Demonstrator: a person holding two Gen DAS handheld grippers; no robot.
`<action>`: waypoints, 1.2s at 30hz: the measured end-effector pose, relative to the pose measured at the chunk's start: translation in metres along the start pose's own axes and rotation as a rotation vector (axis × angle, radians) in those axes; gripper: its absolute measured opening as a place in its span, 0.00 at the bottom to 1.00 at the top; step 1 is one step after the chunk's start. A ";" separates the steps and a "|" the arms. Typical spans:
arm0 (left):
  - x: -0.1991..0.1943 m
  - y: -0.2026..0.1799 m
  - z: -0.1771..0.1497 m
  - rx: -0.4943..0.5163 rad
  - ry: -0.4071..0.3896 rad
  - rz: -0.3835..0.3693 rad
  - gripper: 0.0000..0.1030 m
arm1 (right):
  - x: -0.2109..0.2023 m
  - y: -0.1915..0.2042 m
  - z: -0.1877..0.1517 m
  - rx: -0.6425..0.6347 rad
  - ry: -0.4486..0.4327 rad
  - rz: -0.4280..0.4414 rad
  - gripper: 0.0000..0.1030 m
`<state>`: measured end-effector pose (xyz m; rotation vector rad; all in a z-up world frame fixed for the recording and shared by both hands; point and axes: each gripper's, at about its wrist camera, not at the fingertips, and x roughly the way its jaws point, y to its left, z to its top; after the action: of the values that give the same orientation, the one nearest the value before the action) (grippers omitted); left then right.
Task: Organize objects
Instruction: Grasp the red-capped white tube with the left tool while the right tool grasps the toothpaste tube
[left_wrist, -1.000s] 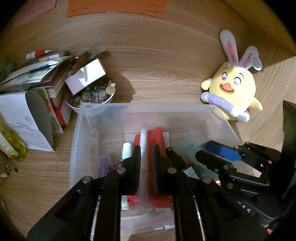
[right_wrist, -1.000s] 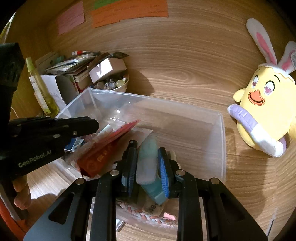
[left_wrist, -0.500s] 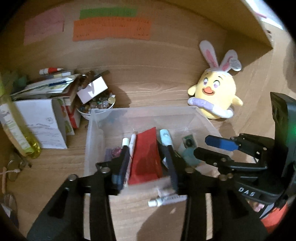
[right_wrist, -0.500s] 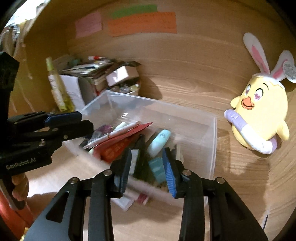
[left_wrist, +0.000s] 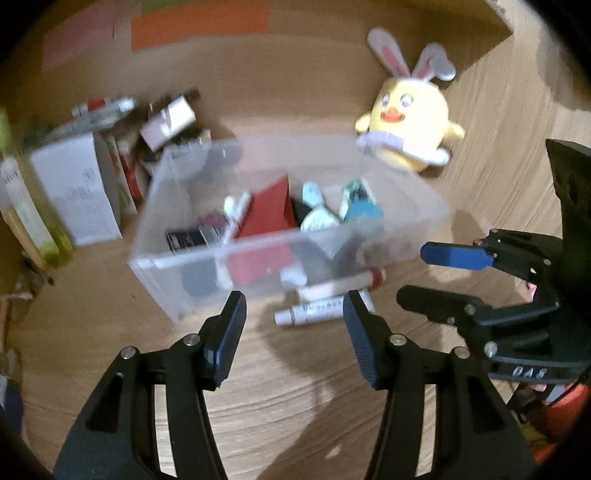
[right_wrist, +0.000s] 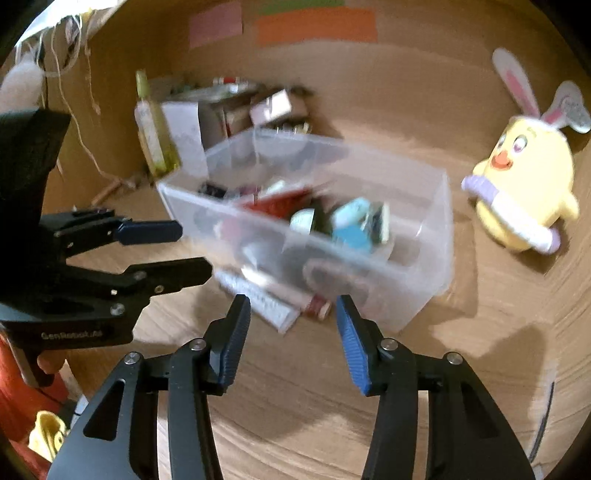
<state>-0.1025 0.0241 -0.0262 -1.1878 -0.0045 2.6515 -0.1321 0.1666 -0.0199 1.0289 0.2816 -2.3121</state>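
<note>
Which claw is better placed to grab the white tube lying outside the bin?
Probably left. The white tube lies almost between the open left claw; the right claw, also open, faces the clear bin corner.

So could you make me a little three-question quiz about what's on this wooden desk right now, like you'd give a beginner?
1. True or false: the yellow plush chick with bunny ears sits inside the clear plastic storage bin.
2. Multiple choice: where does the white marker pen lie? A) in the bin; B) on the wooden desk in front of the bin; C) between the left gripper's pads.
3. Fill in: both the left gripper and the right gripper have jaws that are ____, with nothing held.

Key
1. False; it sits on the desk beside the bin.
2. B.
3. Open; they have just been opening.
</note>
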 end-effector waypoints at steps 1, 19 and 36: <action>0.006 0.000 -0.002 -0.008 0.018 -0.005 0.52 | 0.007 0.001 -0.002 -0.006 0.022 0.000 0.43; 0.038 0.001 -0.009 -0.063 0.115 -0.144 0.26 | 0.043 0.012 -0.010 -0.073 0.117 0.048 0.42; 0.020 -0.009 0.002 0.005 0.067 -0.116 0.28 | 0.009 0.023 -0.024 -0.205 0.075 0.022 0.60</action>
<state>-0.1146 0.0369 -0.0389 -1.2356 -0.0530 2.5089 -0.1088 0.1542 -0.0419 1.0105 0.5234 -2.1755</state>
